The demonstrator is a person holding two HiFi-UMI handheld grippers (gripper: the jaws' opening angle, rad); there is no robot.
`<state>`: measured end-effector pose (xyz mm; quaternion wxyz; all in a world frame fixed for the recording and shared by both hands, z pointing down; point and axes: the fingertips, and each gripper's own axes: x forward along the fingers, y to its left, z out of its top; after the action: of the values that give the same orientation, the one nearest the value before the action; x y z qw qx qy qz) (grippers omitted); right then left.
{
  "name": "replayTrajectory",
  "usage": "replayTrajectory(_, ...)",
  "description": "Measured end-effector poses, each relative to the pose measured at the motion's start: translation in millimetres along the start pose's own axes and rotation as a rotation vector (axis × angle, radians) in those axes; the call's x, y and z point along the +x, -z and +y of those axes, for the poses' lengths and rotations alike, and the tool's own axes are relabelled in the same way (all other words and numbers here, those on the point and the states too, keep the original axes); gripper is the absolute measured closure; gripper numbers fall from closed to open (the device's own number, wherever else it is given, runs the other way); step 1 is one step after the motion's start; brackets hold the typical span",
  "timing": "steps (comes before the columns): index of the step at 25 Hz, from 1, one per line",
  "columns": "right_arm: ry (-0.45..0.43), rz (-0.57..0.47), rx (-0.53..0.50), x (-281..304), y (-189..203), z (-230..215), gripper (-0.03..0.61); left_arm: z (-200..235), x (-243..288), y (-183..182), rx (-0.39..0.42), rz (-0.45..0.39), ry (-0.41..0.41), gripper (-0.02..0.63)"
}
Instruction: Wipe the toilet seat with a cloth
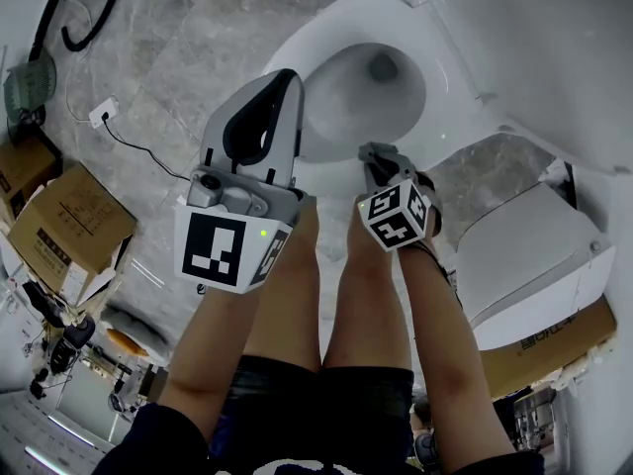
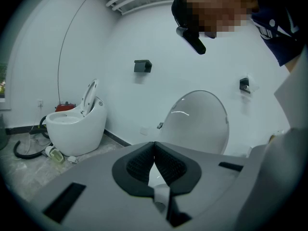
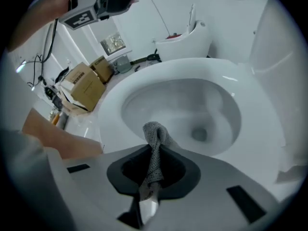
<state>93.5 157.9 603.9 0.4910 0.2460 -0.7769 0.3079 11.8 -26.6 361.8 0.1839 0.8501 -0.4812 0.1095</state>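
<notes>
Right claw (image 3: pixel 154 146): one of two, clenched on the cloth, with grey body and dark ribbed pads; it points down at the front of the toilet bowl.
Cloth (image 3: pixel 155 134): one, grey with a fine woven weave, twisted into a narrow strip between the pads; its bunched tip pokes out over the near rim of the seat, and I cannot tell whether it touches.
Left claw (image 2: pixel 154 144): the second one, clenched tip to tip with nothing between; it is held up beside the right one and aimed at the wall.
Marker cubes: two, one per claw, white faces with black square patterns; the left cube (image 1: pixel 232 250) looks larger in the head view than the right cube (image 1: pixel 398 214).
Toilet seat (image 3: pixel 250 97): one, a smooth, glossy white oval ring round the open bowl.
Lid (image 2: pixel 199 121): one, rounded and shiny, standing upright against the white wall.
Second toilet (image 2: pixel 77 129): one more, white and egg-shaped, across the room with its lid raised too.
Wall fittings: two small black ones, left fitting (image 2: pixel 143 66) and right fitting (image 2: pixel 244 84).
Cardboard boxes: three brown ones in the head view, two stacked at the left (image 1: pixel 69 221) and one at the right (image 1: pixel 534 349).
Floor (image 1: pixel 198 38): grey, veined like marble.
</notes>
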Motion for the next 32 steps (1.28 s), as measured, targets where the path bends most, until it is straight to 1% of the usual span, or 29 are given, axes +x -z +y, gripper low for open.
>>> replayTrajectory(3,-0.105,-0.001,0.001,7,-11,44,0.523,6,-1,-2,-0.002,-0.001,-0.01,0.595)
replayTrajectory(5,-0.116,0.003,-0.031,6,-8,46,0.523,9,-1,-1,-0.004,-0.001,-0.013,0.595)
replayTrajectory(6,-0.095,0.001,-0.031,3,-3,35,0.523,10,-2,-1,-0.004,-0.001,-0.014,0.595)
replayTrajectory(7,-0.052,-0.007,-0.013,-1,3,17,0.522,11,-2,0,-0.004,0.0,-0.013,0.595)
replayTrajectory(8,0.009,-0.021,0.016,-7,9,-6,0.523,13,-3,1,-0.004,0.0,-0.014,0.595)
replayTrajectory(10,0.157,-0.066,0.054,-26,20,-59,0.522,18,-5,4,-0.006,0.003,-0.021,0.595)
replayTrajectory(12,0.292,-0.108,0.029,-47,26,-101,0.522,22,-7,7,-0.013,0.005,-0.03,0.595)
replayTrajectory(13,0.341,-0.124,0.012,-56,28,-116,0.522,24,-8,8,-0.016,0.005,-0.032,0.595)
replayTrajectory(15,0.402,-0.149,0.01,-71,31,-135,0.522,25,-9,8,-0.018,0.002,-0.032,0.595)
replayTrajectory(17,0.42,-0.168,0.046,-78,36,-137,0.522,27,-10,8,-0.019,0.002,-0.032,0.595)
replayTrajectory(19,0.392,-0.178,0.075,-76,42,-118,0.523,31,-13,8,-0.019,0.002,-0.036,0.595)
replayTrajectory(22,0.281,-0.189,0.072,-56,41,-63,0.523,37,-16,7,-0.026,-0.005,-0.049,0.595)
replayTrajectory(24,0.183,-0.194,0.048,-36,34,-19,0.523,39,-18,8,-0.03,-0.008,-0.054,0.595)
replayTrajectory(26,0.081,-0.204,0.001,-19,19,23,0.523,39,-19,11,-0.031,-0.004,-0.055,0.595)
replayTrajectory(28,-0.007,-0.212,-0.051,-7,6,56,0.523,40,-21,15,-0.027,0.005,-0.058,0.595)
replayTrajectory(30,-0.042,-0.211,-0.095,-4,3,68,0.523,44,-25,17,-0.021,0.009,-0.064,0.595)
replayTrajectory(32,-0.028,-0.205,-0.115,-10,11,59,0.523,49,-31,17,-0.017,0.01,-0.075,0.595)
